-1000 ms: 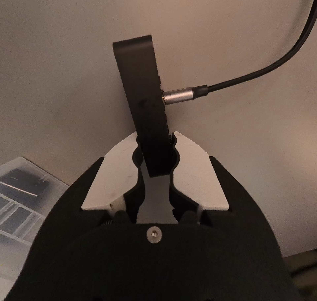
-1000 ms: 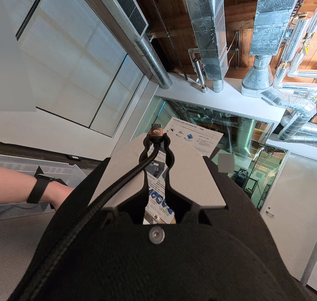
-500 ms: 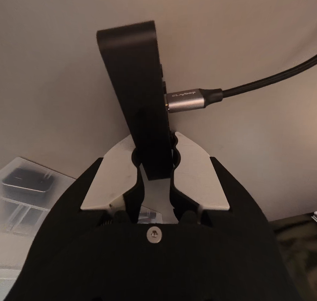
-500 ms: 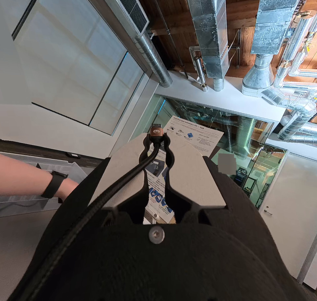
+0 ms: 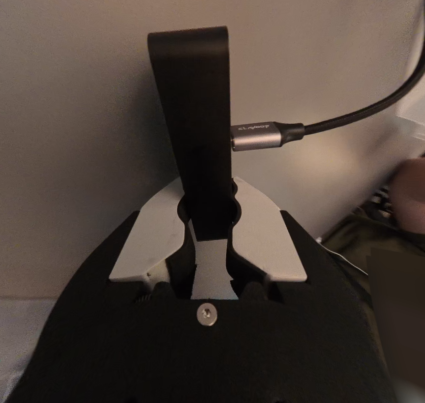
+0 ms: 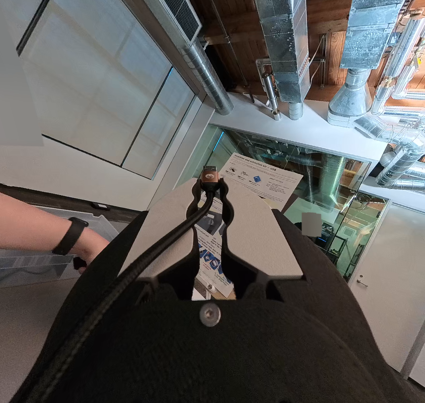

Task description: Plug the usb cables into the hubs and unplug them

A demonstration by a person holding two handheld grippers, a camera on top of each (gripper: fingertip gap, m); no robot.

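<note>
My left gripper point(image 5: 208, 202) is shut on a black USB hub point(image 5: 193, 116), which stands on edge above a pale table point(image 5: 69, 116). A grey metal USB plug point(image 5: 256, 136) on a black braided cable point(image 5: 368, 106) sits in a port on the hub's right side. My right gripper point(image 6: 209, 182) is shut on an orange USB plug point(image 6: 209, 176), held up in the air and pointing toward the wall and ceiling. That plug's black braided cable point(image 6: 161, 247) runs back over the left finger.
A person's forearm with a black wristband point(image 6: 70, 235) reaches in at the left, over a clear plastic bin point(image 6: 27, 263). A printed sheet point(image 6: 259, 180) hangs on the glass wall ahead. Dark cloth and a blurred shape point(image 5: 391, 208) lie at the right of the table. Some 45 centimeters of space lies between my two pairs of fingers.
The left gripper has swung right with the hub: the clear bin at lower left has left the view and dark cloth entered at right. The forearm has moved right in the right wrist view.
</note>
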